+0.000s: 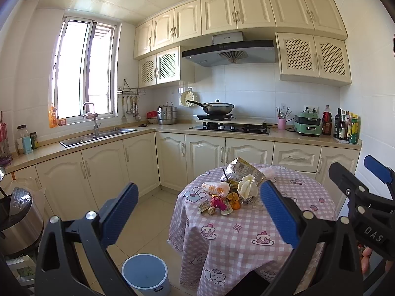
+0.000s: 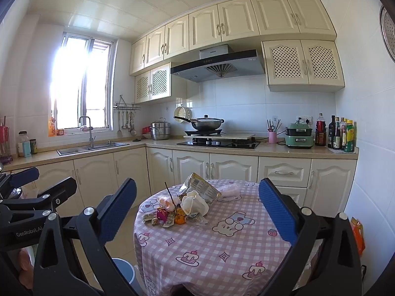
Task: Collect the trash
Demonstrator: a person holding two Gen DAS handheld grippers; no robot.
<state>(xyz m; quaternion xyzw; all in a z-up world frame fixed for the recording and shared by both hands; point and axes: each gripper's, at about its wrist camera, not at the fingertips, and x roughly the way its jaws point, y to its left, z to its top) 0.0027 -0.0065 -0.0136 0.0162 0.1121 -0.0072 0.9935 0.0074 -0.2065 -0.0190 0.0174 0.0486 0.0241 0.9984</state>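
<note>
Both grippers hang in the air short of the table, holding nothing. The left gripper has its blue pads spread wide apart; the right gripper is spread just as wide. The trash lies in one heap toward the table's far-left edge, on the pink checked cloth: a crumpled foil bag at the back, a white wad in front of it, an orange peel and small wrappers nearest the cloth's left edge. A clear plastic piece lies just right of the bag. A blue bin stands on the floor, left of the table.
</note>
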